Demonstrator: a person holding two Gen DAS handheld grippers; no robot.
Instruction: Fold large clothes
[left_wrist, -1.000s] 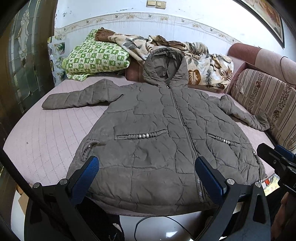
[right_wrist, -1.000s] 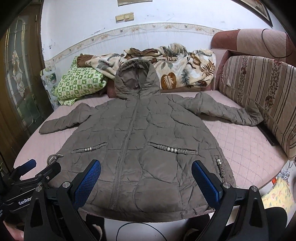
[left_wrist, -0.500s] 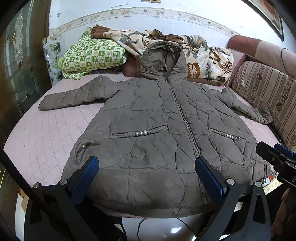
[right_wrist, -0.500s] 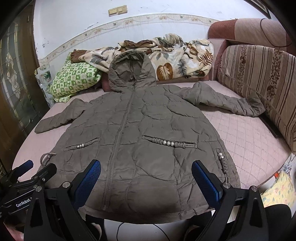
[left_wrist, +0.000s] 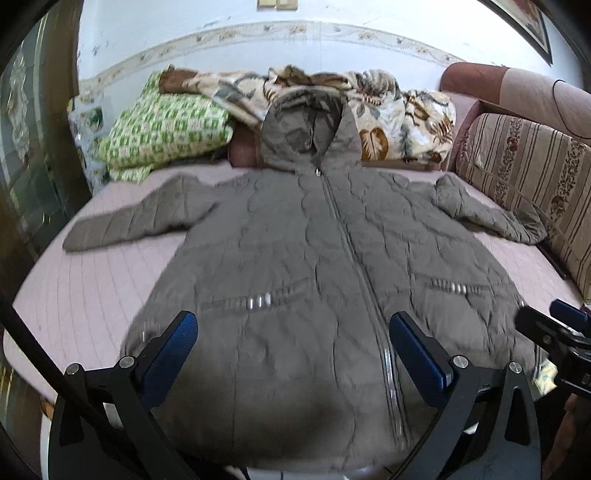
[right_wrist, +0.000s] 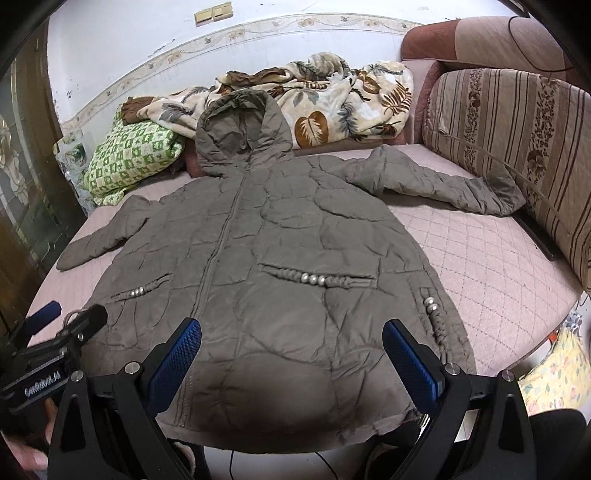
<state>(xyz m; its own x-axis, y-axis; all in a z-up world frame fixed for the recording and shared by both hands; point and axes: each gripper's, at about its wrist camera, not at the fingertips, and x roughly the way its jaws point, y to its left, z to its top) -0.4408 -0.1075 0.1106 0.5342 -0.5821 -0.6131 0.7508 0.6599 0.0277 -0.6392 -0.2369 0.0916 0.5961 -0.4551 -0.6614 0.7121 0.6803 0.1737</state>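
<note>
Jaws wide and empty on both the left gripper (left_wrist: 293, 354) and right gripper (right_wrist: 291, 352), poised over the coat (right_wrist: 258, 266) hem at lower frame, zip running up toward the hood, left sleeve nearer the left gripper.

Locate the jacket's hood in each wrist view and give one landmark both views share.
Left wrist view: the hood lies upper centre, at the top of the jacket, leaning on the leaf-print blanket.
Right wrist view: the hood lies upper left of centre, also against the blanket.
Shared landmark: the green checked pillow, left of the hood in both views.
</note>
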